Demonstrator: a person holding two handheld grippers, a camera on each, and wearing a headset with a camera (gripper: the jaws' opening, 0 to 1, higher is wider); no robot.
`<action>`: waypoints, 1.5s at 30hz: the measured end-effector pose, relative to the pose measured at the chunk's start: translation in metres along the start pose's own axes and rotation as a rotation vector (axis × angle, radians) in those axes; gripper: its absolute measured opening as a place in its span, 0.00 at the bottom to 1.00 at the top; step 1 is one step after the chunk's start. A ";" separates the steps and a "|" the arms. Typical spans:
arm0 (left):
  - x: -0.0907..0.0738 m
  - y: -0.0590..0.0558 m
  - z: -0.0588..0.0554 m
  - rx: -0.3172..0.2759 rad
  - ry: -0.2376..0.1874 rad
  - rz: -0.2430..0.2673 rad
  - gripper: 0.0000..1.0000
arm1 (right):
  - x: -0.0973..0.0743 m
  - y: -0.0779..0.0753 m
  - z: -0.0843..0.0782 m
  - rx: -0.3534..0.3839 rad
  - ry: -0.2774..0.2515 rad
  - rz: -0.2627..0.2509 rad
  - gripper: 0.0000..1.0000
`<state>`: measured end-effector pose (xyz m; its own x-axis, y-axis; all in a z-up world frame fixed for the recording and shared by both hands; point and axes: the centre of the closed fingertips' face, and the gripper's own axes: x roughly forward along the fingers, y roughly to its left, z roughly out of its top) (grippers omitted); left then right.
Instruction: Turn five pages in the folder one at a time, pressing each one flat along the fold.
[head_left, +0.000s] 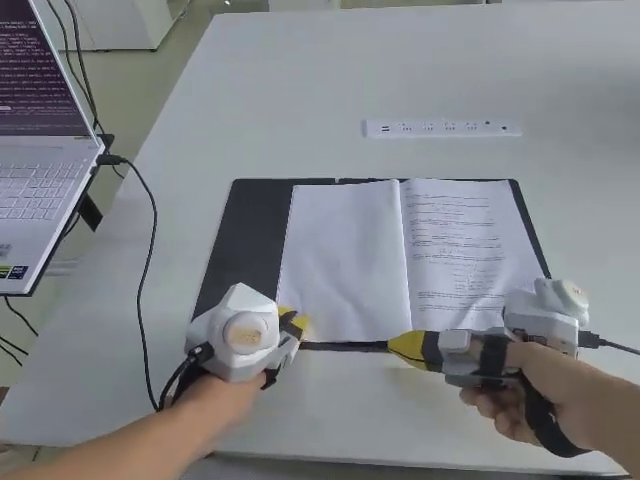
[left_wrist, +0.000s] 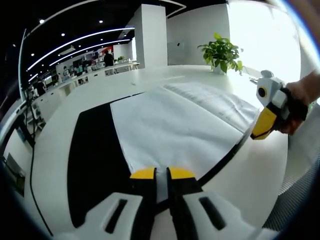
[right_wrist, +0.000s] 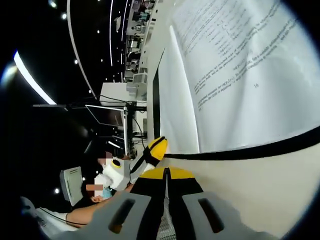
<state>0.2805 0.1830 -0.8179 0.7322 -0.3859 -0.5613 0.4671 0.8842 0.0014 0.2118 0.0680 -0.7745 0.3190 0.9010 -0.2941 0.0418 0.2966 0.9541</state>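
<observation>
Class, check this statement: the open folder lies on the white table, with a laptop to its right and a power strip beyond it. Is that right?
Not quite. The laptop stands to the left of the folder, not to its right, as the head view shows. The rest holds: the folder lies open on the white table, and the power strip lies beyond it.

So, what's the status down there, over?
Left tool nearly closed at blank page corner, grip unclear; right tool shut at the fold's near end. Folder open flat. Power strip and laptop cable lie apart from it.
</observation>
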 end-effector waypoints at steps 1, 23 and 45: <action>0.000 0.001 0.001 -0.008 0.005 0.004 0.05 | -0.003 0.002 0.002 -0.012 -0.018 -0.003 0.00; -0.082 -0.014 0.057 -0.124 -0.049 -0.018 0.37 | -0.142 0.044 0.061 -0.507 -0.549 -0.335 0.31; -0.143 -0.011 0.073 -0.185 -0.083 0.040 0.76 | -0.207 0.039 0.049 -0.715 -0.635 -0.568 0.68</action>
<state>0.2070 0.2096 -0.6775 0.7900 -0.3634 -0.4939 0.3434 0.9295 -0.1346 0.1941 -0.1230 -0.6734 0.8621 0.3113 -0.3999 -0.1544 0.9129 0.3778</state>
